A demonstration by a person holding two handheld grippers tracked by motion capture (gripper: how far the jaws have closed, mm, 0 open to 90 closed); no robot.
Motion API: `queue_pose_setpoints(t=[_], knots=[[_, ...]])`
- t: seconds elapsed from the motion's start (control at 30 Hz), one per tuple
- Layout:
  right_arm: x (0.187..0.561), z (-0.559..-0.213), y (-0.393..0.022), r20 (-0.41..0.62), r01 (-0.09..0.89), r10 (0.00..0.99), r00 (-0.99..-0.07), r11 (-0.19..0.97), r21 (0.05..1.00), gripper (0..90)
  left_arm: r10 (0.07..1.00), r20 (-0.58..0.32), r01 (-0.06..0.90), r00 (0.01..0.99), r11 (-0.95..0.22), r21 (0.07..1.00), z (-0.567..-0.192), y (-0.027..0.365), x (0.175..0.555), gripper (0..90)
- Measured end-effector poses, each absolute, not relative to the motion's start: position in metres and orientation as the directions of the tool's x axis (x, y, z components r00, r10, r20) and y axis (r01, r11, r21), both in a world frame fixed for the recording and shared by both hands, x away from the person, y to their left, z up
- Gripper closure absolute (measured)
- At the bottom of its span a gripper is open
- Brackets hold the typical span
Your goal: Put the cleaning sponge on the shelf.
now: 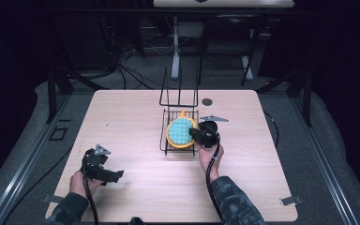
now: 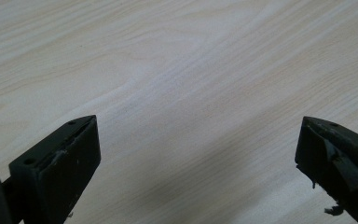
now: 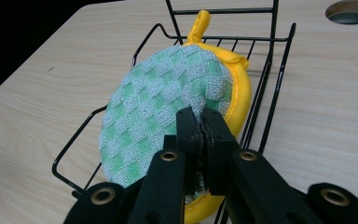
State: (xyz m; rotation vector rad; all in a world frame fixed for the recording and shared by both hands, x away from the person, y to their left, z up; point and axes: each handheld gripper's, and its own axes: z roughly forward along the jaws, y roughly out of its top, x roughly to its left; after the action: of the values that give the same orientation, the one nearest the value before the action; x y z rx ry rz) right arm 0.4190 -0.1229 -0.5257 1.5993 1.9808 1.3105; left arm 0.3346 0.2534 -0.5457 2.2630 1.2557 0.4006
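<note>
The round green-checked pot holder (image 3: 168,116) with its yellow rim leans tilted inside the black wire rack (image 3: 272,88), its edge pinched by the right tongs (image 3: 200,122), probably to lift or settle it. Well away from the rack, the left tongs (image 2: 198,154) gape empty over the bare worktop (image 2: 177,60).

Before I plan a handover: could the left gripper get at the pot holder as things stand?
Probably yes, after a reach. The left gripper is open over bare table, with nothing between it and the rack. The pot holder lies there, its near edge pinched by the right gripper, leaving its left side free.
</note>
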Motion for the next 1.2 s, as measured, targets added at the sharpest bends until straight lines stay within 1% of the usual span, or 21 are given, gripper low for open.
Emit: queue_pose_setpoints(t=[0.3,0.5,0.73,0.77,0.8,1.0,1.2], knots=[[0.424,-0.535,-0.125,0.363,0.667,0.889,-0.278,-0.094,0.739,86.8,0.848,0.006,0.697,0.529,-0.439,0.566,-0.546,0.253,0.334,0.2],[0.424,-0.538,-0.123,0.376,0.667,0.889,-0.261,-0.115,0.736,86.3,0.848,0.011,0.695,0.530,-0.442,0.568,-0.546,0.251,0.334,0.1],[0.424,-0.538,-0.121,0.366,0.664,0.891,-0.268,-0.105,0.740,84.5,0.847,0.009,0.697,0.532,-0.443,0.564,-0.546,0.252,0.334,0.2],[0.423,-0.536,-0.122,0.363,0.661,0.890,-0.275,-0.099,0.744,81.4,0.848,0.009,0.695,0.530,-0.440,0.569,-0.546,0.252,0.334,0.2],[0.423,-0.536,-0.122,0.363,0.661,0.890,-0.275,-0.099,0.744,81.4,0.848,0.009,0.695,0.530,-0.440,0.569,-0.546,0.252,0.334,0.2],[0.419,-0.529,-0.124,0.340,0.650,0.883,-0.323,-0.054,0.758,60.9,0.846,0.012,0.691,0.533,-0.444,0.570,-0.545,0.251,0.335,0.1],[0.411,-0.517,-0.132,0.335,0.638,0.871,-0.359,-0.034,0.769,47.1,0.843,0.014,0.686,0.538,-0.447,0.573,-0.545,0.250,0.335,0.2]])
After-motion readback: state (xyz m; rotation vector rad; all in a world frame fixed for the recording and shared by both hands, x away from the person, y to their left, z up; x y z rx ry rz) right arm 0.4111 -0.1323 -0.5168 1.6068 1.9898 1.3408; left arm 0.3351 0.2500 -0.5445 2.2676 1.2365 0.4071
